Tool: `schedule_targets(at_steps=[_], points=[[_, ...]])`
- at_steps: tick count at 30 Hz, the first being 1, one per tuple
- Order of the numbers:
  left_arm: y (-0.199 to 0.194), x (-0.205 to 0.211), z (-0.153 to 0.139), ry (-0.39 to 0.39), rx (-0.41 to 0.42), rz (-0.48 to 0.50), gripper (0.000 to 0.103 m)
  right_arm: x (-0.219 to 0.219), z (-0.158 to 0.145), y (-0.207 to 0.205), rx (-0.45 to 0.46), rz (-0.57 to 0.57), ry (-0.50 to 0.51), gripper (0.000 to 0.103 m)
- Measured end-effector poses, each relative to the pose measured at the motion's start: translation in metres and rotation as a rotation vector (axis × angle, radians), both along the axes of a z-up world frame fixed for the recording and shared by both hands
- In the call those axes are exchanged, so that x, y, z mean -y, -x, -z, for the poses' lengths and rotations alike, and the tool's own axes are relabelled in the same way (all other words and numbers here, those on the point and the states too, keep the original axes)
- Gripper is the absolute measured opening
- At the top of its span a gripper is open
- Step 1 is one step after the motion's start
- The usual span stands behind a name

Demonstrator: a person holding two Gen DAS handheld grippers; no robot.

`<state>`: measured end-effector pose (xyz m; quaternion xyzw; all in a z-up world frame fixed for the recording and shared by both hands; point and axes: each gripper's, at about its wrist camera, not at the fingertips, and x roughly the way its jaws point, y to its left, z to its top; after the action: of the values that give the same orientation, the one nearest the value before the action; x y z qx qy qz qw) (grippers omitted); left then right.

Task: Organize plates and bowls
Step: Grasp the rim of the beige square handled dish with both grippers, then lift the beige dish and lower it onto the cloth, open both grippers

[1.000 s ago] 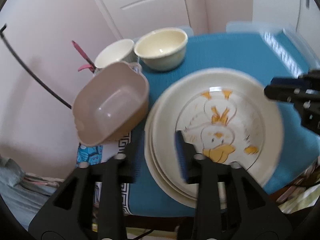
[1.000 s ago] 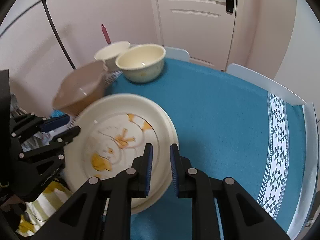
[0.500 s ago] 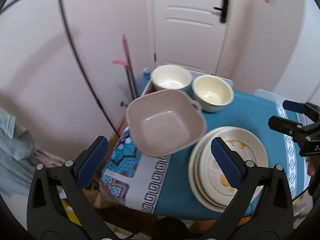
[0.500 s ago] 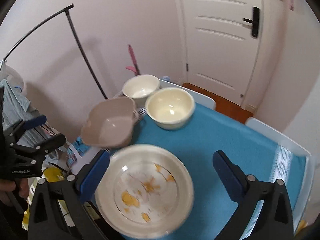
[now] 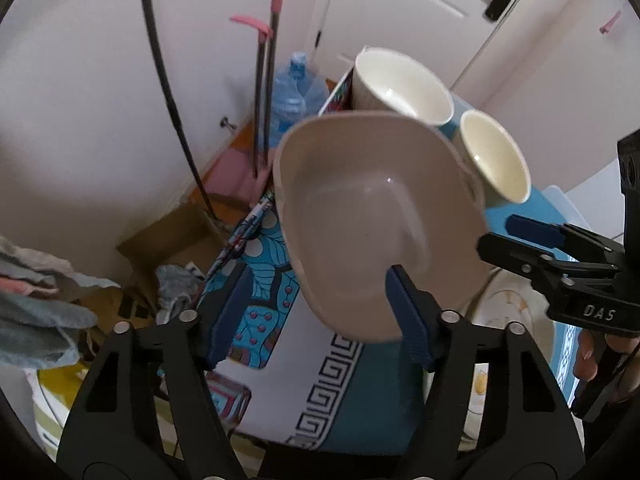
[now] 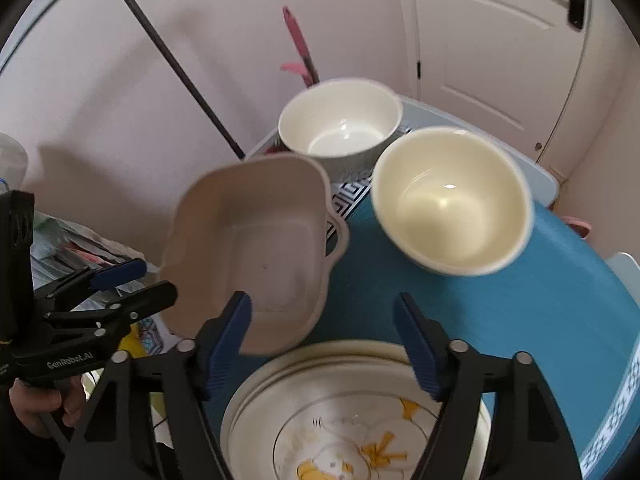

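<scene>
Both grippers, left gripper (image 5: 316,312) and right gripper (image 6: 322,340), are closing half-open around nothing, flanking the tan square bowl (image 6: 248,252) at ten o'clock of the plate stack (image 6: 356,412), risking knocking it off the table edge.

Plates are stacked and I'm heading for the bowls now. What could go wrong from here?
The tan square dish appears to sit at the table's left edge, partly over it; a nudge from the left gripper, whose half-open jaws have just been closing with nothing clamped, could tip it off. The cream bowl and white bowl stand close together, so the right gripper reaching between them may knock one. The plate stack lies right under that gripper.
</scene>
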<state>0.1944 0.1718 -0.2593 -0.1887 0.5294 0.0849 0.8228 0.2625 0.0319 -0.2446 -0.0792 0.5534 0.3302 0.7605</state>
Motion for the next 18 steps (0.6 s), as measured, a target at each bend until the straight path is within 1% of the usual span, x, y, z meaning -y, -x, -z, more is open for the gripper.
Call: schedule_targets(at_steps=[1,2,3,4,5,6,7,9,12,15,18], points=[[-0.004,0.000,0.003,0.006,-0.009,0.004,0.057,-0.005,0.006,-0.003,-0.015,-0.005,0.006,0.056],[-0.007,-0.001,0.008,0.013,-0.016,0.008,0.050,-0.009,0.012,-0.006,-0.030,-0.007,0.010,0.053],[-0.011,-0.002,0.013,0.021,-0.027,0.014,0.045,-0.012,0.017,-0.008,-0.042,-0.007,0.015,0.050],[-0.015,-0.002,0.016,0.025,-0.033,0.019,0.042,-0.013,0.022,-0.010,-0.054,-0.007,0.020,0.048],[-0.017,-0.002,0.020,0.028,-0.039,0.025,0.035,-0.016,0.027,-0.012,-0.065,-0.008,0.022,0.043],[-0.020,-0.002,0.024,0.032,-0.046,0.032,0.028,-0.017,0.030,-0.014,-0.071,-0.009,0.023,0.034],[-0.023,-0.003,0.026,0.038,-0.051,0.037,0.023,-0.019,0.032,-0.015,-0.079,-0.012,0.025,0.030],[-0.025,-0.003,0.030,0.042,-0.058,0.048,0.019,-0.023,0.038,-0.016,-0.095,-0.015,0.027,0.013],[-0.028,-0.001,0.028,0.000,-0.058,0.071,0.019,-0.026,0.038,-0.013,-0.087,-0.017,0.036,0.013],[-0.030,0.000,0.023,-0.051,-0.042,0.107,0.019,-0.028,0.035,-0.009,-0.072,-0.013,0.034,0.013],[-0.028,0.004,0.015,-0.086,-0.024,0.138,0.019,-0.027,0.031,-0.004,-0.061,0.000,0.020,0.013]])
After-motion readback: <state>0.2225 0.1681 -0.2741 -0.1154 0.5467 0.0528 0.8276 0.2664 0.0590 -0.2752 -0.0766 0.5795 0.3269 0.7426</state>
